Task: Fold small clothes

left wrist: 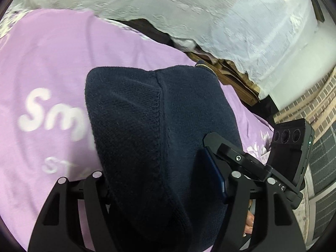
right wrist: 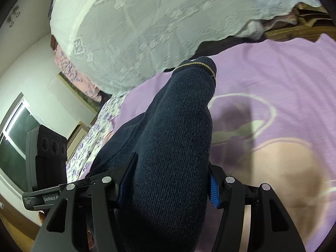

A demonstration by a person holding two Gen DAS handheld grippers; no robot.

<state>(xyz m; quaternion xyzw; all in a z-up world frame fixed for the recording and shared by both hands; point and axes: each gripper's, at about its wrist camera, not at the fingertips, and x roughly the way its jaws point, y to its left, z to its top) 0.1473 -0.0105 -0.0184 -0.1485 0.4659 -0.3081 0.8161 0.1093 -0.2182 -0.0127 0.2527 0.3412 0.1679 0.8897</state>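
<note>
A dark navy knit garment (left wrist: 151,130) hangs between my two grippers above a purple bedsheet (left wrist: 52,67). My left gripper (left wrist: 166,189) is shut on its body, the knit bunched between the fingers and covering them. My right gripper (right wrist: 168,187) is shut on a navy sleeve (right wrist: 178,130) whose cuff, with a thin yellow stripe (right wrist: 197,64), points away from the camera. The right gripper's blue pads (right wrist: 213,191) press the knit on both sides. The other gripper's body shows in each view: the right one (left wrist: 289,153) and the left one (right wrist: 48,157).
The purple sheet carries white lettering (left wrist: 54,115) and a cartoon print (right wrist: 273,147). A white lace cover (right wrist: 147,25) lies over the wooden headboard (left wrist: 237,77) behind. A brick wall (left wrist: 310,105), a window (right wrist: 14,142) and a floral sheet edge (right wrist: 94,136) lie at the sides.
</note>
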